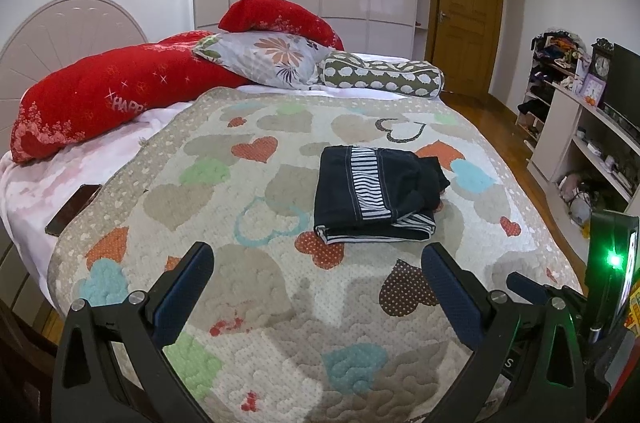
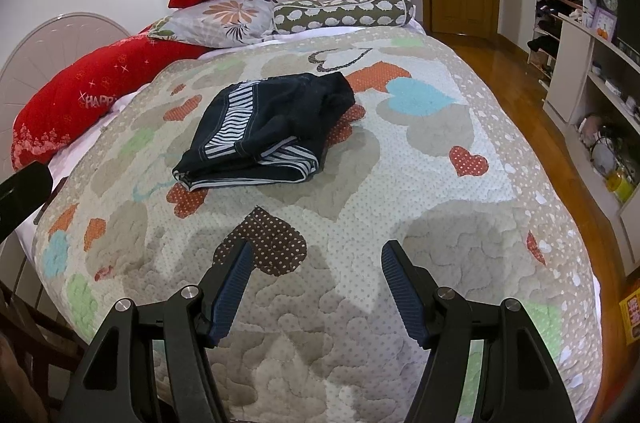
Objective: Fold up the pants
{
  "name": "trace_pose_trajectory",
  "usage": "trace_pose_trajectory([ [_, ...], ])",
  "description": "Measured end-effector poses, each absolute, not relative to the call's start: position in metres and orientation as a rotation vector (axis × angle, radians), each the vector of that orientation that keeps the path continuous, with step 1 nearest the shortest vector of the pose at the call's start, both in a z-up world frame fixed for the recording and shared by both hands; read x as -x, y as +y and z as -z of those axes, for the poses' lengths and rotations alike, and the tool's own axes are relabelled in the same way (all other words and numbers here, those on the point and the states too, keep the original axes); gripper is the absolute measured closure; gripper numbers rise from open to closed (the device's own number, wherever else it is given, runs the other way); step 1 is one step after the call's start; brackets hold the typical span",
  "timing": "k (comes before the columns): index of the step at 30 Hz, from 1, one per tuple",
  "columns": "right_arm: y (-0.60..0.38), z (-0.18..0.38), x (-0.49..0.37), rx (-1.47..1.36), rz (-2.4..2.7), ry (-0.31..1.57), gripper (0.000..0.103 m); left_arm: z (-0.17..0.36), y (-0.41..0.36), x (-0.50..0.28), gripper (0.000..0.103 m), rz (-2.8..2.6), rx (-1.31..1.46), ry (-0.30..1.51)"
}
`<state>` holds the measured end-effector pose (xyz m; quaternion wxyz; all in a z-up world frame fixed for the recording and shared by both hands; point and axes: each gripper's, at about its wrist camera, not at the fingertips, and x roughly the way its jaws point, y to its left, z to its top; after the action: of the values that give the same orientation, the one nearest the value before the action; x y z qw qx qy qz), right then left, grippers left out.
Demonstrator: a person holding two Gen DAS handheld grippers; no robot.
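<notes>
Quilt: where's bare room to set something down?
Free: the quilt between the pants and both open grippers, left gripper, right gripper; also the strip between pants and floor-side edge. Crowded: the pillows at the headboard end; a phone sits on the far edge.

Navy pants (image 1: 372, 195), striped trim; heart-patterned beige quilt (image 1: 280, 303); red pillows (image 1: 100, 95).

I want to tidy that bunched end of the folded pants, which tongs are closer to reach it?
Probably the right tongs. The pants lie ahead, their bunched end toward the right. Both tongs are open and empty, the left tongs no nearer.
</notes>
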<state>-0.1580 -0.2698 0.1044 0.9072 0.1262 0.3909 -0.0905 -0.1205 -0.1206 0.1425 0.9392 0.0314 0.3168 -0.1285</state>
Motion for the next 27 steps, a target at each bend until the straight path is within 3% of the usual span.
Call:
trace_pose_trajectory([
  [5,-0.269,-0.103,0.159,-0.260,0.184,0.806,0.032,-0.143,-0.119,0.121,0.000,0.255,-0.059,0.624],
  [12,-0.271,-0.111,0.166,-0.270,0.180,0.737,0.032,-0.169,-0.101,0.135,0.000,0.213,0.005,0.458],
  [20,-0.272,-0.122,0.171,-0.279,0.186,0.672,0.031,-0.190,-0.082,0.126,0.000,0.188,0.008,0.444],
  [27,-0.269,-0.122,0.171,-0.270,0.182,0.681,0.031,-0.170,-0.090,0.119,0.000,0.215,-0.017,0.554],
])
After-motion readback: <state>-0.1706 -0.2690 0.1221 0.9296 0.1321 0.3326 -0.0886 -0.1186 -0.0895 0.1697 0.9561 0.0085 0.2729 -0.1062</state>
